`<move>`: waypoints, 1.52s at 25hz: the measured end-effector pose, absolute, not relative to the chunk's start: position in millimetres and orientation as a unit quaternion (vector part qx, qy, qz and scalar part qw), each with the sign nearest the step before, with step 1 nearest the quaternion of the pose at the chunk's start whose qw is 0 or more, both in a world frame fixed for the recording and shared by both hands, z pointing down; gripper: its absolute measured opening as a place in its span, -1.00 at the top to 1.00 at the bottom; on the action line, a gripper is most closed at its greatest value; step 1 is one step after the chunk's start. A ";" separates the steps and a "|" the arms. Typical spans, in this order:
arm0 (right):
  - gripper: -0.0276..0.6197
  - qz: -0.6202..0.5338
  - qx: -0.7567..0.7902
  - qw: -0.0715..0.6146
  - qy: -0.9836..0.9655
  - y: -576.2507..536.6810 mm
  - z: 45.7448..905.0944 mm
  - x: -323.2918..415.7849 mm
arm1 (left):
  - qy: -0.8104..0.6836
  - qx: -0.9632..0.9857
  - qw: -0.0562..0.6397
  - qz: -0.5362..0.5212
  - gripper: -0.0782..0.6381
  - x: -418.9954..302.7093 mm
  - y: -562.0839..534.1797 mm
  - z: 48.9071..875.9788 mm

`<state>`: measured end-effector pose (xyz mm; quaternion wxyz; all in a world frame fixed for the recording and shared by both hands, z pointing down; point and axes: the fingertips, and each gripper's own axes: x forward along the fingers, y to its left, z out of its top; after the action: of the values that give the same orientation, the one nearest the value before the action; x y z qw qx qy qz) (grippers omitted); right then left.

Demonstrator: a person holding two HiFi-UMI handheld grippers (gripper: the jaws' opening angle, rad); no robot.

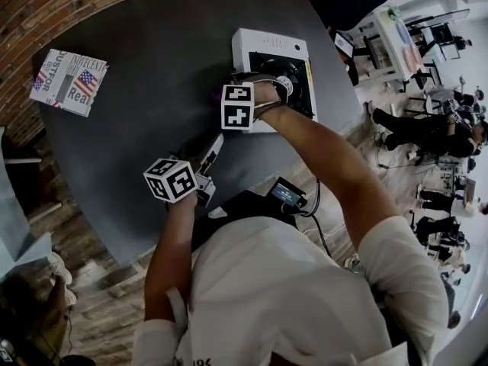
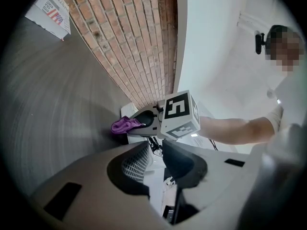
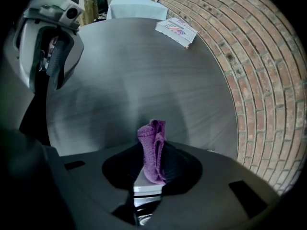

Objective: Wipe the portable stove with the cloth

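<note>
1. Purple cloth [image 3: 153,150] is pinched in the right claw [image 3: 152,169]. The jaws are closed on it, and a folded tuft sticks out past the tips.
2. Left claw [image 2: 156,166] has its jaws apart with nothing between them. It hangs over the table [image 1: 152,44] near the person's edge, well apart from the stove.
3. White stove [image 1: 263,48] sits on the far right part of the table, with a dark burner well in the middle. Its long side looks to run roughly away from the person, but lens distortion makes that a soft call.
4. Key relation: the right claw is at the stove's left near edge, but its tips point left across the table toward the magazine [image 3: 176,31], away from the stove. The right gripper view shows only bare table ahead and no stove.
5. In the left gripper view, the cloth tuft sits just beside the stove's white corner, on the outer side. Can't tell whether it touches the table or the casing.
6. Judgement: the stove lies behind and to the right of the cloth tip, so the next stroke needs the right claw turned or drawn back right to lay the cloth on the top plate. The right claw is much the nearer, and the left is free to steady the stove body.
7. Risk: little cloth is exposed, so the hard jaw tips could meet the casing before the fabric does.
</note>
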<state>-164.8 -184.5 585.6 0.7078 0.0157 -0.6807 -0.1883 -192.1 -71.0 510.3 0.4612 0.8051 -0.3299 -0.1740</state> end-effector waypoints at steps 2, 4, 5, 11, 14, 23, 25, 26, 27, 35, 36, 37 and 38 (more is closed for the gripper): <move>0.61 -0.185 0.017 0.706 -0.684 -180.4 584.7 -164.3 | -0.329 0.805 0.462 -0.173 0.54 -191.2 -69.1 510.9; 0.61 -0.184 0.017 0.705 -0.685 -175.9 584.2 -163.6 | -0.328 0.805 0.463 -0.172 0.54 -190.6 -67.7 511.0; 0.61 -0.184 0.016 0.705 -0.685 -173.9 584.1 -163.5 | -0.328 0.806 0.462 -0.172 0.54 -190.6 -67.5 510.8; 0.61 -0.184 0.016 0.703 -0.687 -162.6 582.2 -162.0 | -0.328 0.808 0.460 -0.170 0.54 -190.0 -65.1 509.6; 0.61 -0.184 0.015 0.702 -0.688 -156.4 581.1 -160.8 | -0.328 0.809 0.458 -0.169 0.54 -190.4 -63.8 508.7; 0.61 -0.183 0.014 0.699 -0.691 -135.7 578.1 -157.1 | -0.327 0.810 0.460 -0.162 0.54 -190.2 -56.3 509.5; 0.61 -0.181 0.014 0.698 -0.692 -131.5 578.2 -156.5 | -0.326 0.810 0.461 -0.160 0.54 -190.1 -53.9 510.8; 0.61 -0.179 0.014 0.698 -0.693 -129.5 577.9 -156.2 | -0.326 0.810 0.461 -0.158 0.54 -190.1 -52.7 511.1; 0.61 -0.177 0.015 0.697 -0.694 -127.4 577.4 -155.8 | -0.325 0.810 0.462 -0.157 0.54 -190.3 -51.7 511.3; 0.61 -0.181 0.012 0.694 -0.697 -108.6 573.7 -152.4 | -0.321 0.812 0.464 -0.149 0.54 -193.0 -46.6 511.3; 0.61 -0.183 0.012 0.694 -0.697 -106.4 573.9 -151.9 | -0.319 0.813 0.464 -0.148 0.54 -192.8 -45.9 511.6; 0.61 -0.185 0.013 0.692 -0.697 -104.5 573.9 -151.4 | -0.318 0.814 0.464 -0.146 0.54 -192.5 -45.1 511.8; 0.61 -0.185 0.015 0.691 -0.699 -102.7 573.6 -151.2 | -0.317 0.815 0.464 -0.144 0.54 -192.3 -44.2 512.1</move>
<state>-151.2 -102.7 573.6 0.6909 0.0151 -0.6988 -0.1846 -192.3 -44.2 512.1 0.4637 0.8147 -0.3171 -0.1436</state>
